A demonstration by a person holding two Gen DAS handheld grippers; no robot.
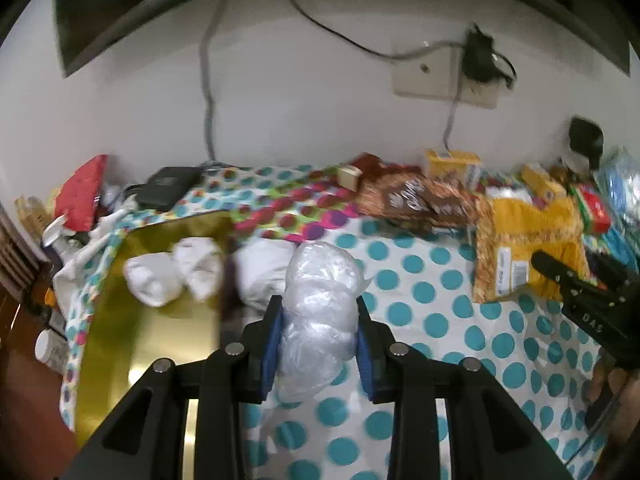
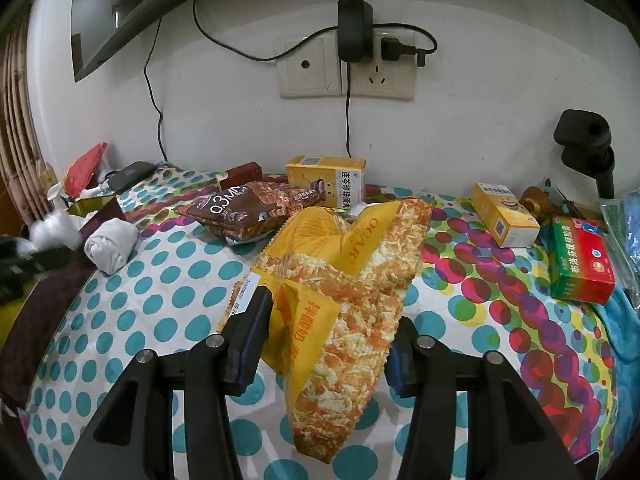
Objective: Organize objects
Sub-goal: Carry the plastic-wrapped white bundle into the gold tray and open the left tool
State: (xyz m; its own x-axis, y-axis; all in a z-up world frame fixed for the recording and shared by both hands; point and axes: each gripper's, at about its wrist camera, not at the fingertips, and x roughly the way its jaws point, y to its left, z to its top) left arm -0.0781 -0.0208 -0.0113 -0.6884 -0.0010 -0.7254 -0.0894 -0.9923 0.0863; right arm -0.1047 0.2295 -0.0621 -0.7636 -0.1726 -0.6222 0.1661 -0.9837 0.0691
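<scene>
In the left wrist view my left gripper (image 1: 319, 304) is shut on a crumpled clear plastic bag bundle (image 1: 320, 292), its blue pads pressing both sides. It is held above the spotted cloth (image 1: 460, 320), just right of a gold box (image 1: 112, 320). Inside the box lie white rolled bundles (image 1: 152, 284). In the right wrist view my right gripper (image 2: 332, 308) has its fingers on either side of a yellow snack bag (image 2: 352, 264), which bunches up between the pads. The right gripper (image 1: 580, 280) also shows at the far right of the left wrist view.
A brown snack bag (image 2: 248, 208), two yellow boxes (image 2: 326, 178) (image 2: 504, 216) and a green-red box (image 2: 580, 268) lie toward the wall. A white roll (image 2: 112, 248) lies at the left. A wall socket (image 2: 348, 68) with hanging cables is behind.
</scene>
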